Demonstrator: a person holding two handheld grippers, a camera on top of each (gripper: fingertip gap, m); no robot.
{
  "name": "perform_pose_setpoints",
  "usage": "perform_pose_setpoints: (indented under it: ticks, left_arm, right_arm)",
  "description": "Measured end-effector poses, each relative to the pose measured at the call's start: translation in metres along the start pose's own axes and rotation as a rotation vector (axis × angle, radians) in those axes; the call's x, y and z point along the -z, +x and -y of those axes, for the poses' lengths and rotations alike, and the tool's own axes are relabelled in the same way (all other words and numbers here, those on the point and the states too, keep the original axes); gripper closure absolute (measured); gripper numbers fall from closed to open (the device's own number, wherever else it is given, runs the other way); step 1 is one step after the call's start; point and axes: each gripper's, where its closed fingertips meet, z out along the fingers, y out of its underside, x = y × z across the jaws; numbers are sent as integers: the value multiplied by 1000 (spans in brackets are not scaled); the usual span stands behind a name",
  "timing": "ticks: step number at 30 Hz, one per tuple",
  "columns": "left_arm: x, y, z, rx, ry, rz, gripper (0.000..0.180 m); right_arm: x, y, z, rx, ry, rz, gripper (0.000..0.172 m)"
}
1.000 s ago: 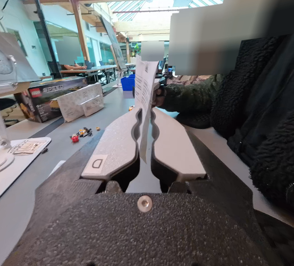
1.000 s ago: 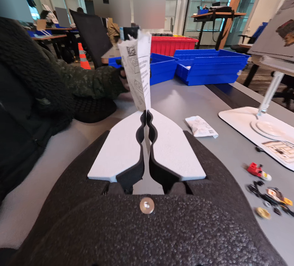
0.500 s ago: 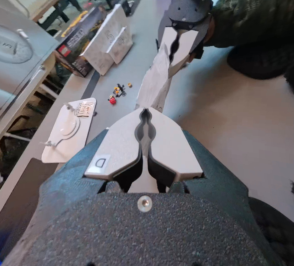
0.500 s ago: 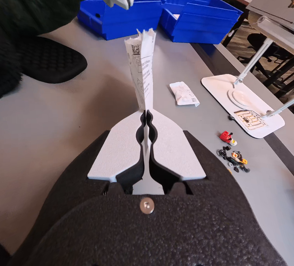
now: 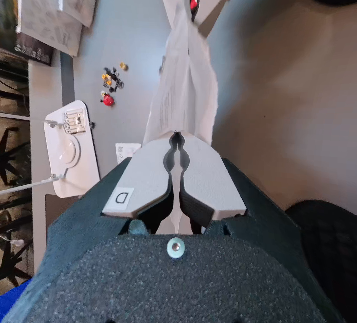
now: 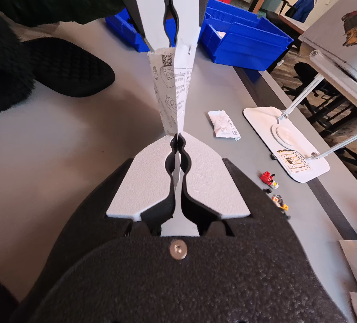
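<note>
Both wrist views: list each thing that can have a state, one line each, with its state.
Left gripper: shut on the paper bag's top edge.
Right gripper: shut on the bag's other end.
Paper bag: torn open at the top, held off the table between both grippers.
Small white packet: sealed, lying flat on the table.
Blue bins: open-topped.
Toy pieces: loose, scattered.

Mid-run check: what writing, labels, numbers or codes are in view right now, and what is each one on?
I don't repeat wording; here is what bears it.
White paper bag, clamped by left gripper and right gripper: text lines, brick drawings, square code.
Small white sachet on the table: print, code.
White sticker on the left fingers: one character.
White bags on a dark box: blurred.
</note>
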Motion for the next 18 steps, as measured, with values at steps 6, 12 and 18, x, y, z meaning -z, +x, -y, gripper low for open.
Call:
perform_pose_setpoints:
  ticks: [6, 12, 18]
  left_arm:
    - [-17, 11, -42, 14, -169, -62, 180]
    - [-31, 30, -63, -13, -270, -121, 180]
    - [-38, 18, -49, -76, -226, -1, 180]
  right_arm:
    - [7, -5, 9, 40, 33, 10, 172]
    - [4, -13, 13, 64, 46, 34, 172]
    - [2, -18, 16, 52, 68, 56, 172]
